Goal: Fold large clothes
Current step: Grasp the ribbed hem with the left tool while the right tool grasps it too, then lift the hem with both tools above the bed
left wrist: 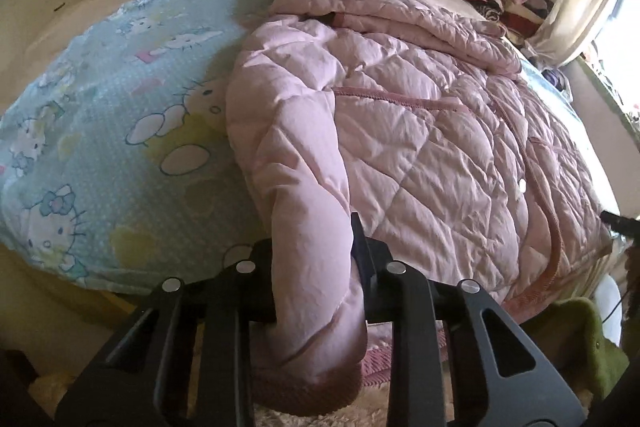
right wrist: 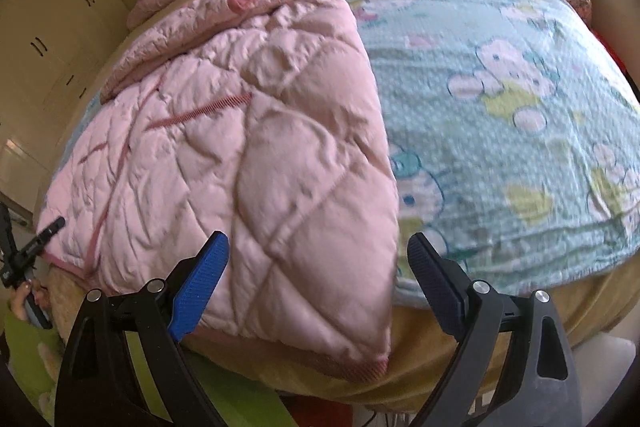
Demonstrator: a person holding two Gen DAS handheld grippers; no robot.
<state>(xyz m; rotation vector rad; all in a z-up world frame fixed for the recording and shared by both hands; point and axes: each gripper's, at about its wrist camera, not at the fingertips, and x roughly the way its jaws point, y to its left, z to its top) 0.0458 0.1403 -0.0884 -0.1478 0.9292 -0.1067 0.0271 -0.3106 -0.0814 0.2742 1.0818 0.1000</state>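
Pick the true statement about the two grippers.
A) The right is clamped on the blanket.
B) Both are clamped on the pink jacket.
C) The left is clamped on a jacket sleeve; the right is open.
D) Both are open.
C: the left gripper pinches the sleeve of the pink jacket, while the right gripper stands wide open above the hem.

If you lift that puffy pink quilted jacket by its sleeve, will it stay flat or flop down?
Probably flop: the puffy pink quilted jacket creases softly, and its sleeve droops through the left gripper. It looks padded, so likely light but bulky.
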